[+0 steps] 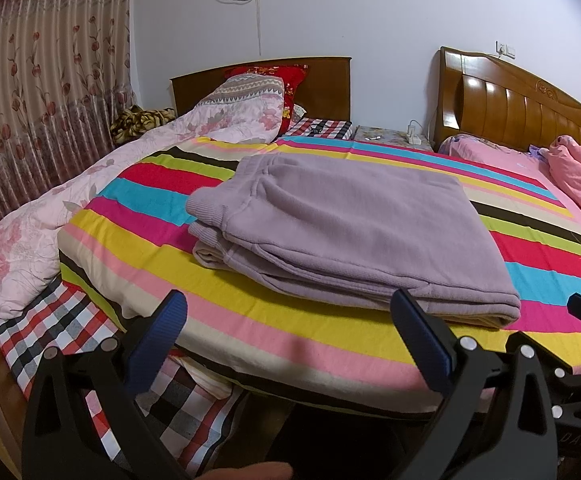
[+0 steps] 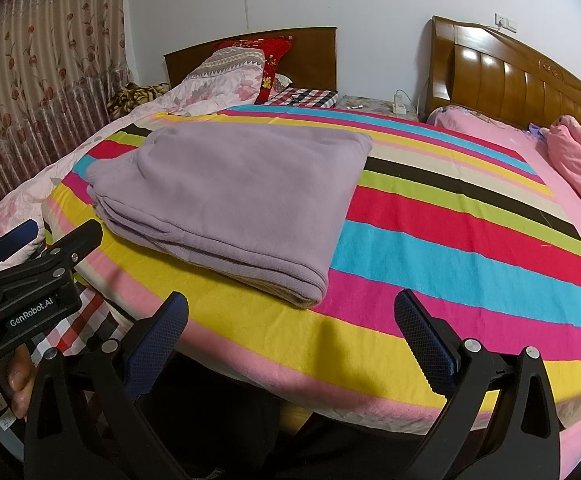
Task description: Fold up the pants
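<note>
Looking along the left gripper point(image 1: 288, 316), both blue-padded fingers stand spread wide with nothing between them, held off the near edge of the bed. Folded into a thick, rough rectangle, the lilac pants point(image 1: 342, 232) lie on the striped blanket point(image 1: 290, 332), their ribbed waistband or cuff turned toward the left. The right finger's tip overlaps the near corner of the pants in this view, but I cannot tell whether it touches them. A pale floral quilt point(image 1: 42, 236) is bunched along the left side of the bed, and a checked sheet point(image 1: 50, 340) shows under the blanket's edge. Part of the other gripper shows at the far right edge, with partly cut-off letters on its body that I cannot read with confidence.

From the right wrist, the right gripper point(image 2: 290, 316) is likewise wide open and holds nothing, poised near the front edge of the blanket, clear of the pants point(image 2: 242, 200), which lie further back and to the left. The left gripper point(image 2: 50, 236) appears at the left edge, its black body printed "GenRobot.AI" in white. Fingers of a hand point(image 2: 14, 388) curl around its handle below. A carved wooden headboard point(image 2: 510, 80) stands at the upper right.
</note>
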